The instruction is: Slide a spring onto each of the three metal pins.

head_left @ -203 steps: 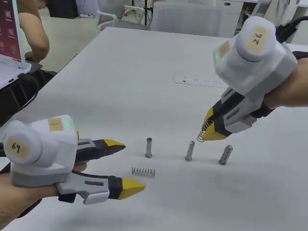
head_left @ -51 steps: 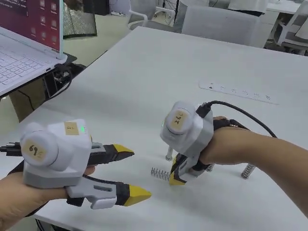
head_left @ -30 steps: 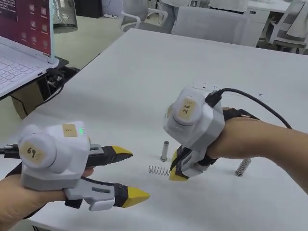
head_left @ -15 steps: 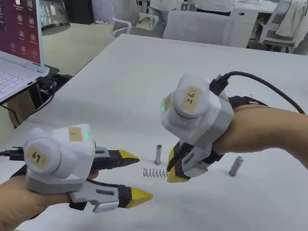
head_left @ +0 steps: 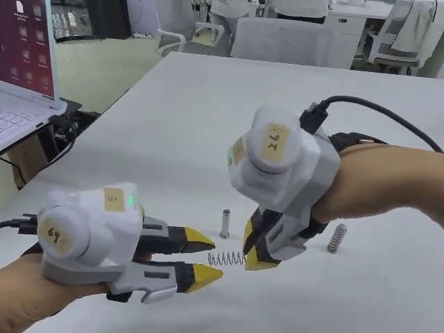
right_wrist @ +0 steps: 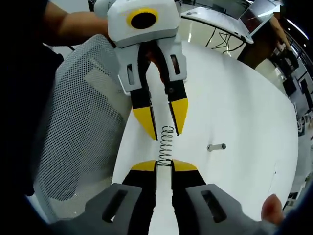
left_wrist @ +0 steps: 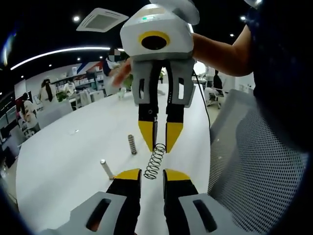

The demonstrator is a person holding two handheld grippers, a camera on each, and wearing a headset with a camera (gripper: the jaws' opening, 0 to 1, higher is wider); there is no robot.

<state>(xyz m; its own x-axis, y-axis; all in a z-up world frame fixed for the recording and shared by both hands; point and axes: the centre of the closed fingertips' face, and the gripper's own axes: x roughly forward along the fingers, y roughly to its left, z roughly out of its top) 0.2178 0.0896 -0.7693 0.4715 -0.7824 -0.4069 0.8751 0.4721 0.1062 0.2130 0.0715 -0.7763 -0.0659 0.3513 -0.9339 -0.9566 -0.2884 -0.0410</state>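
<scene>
At your ten o'clock, an open laptop sits beyond the left edge of the white tabletop. Your left gripper is low at eight o'clock. Its yellow-tipped fingers are set narrowly apart and grip nothing; one end of the spring reaches just into their gap. The spring is thin silvery wire in loose, open coils. It lies level between the two grippers at six o'clock, though whether it rests on the tabletop or hangs just above it cannot be told. Just beyond its middle a bare pin stands upright, a short grey metal post with a slightly wider head. Your right gripper points down over the spring's other end, its fingers nearly together and pinching that end. At four o'clock a second spring stands nearly upright, with tighter coils
</scene>
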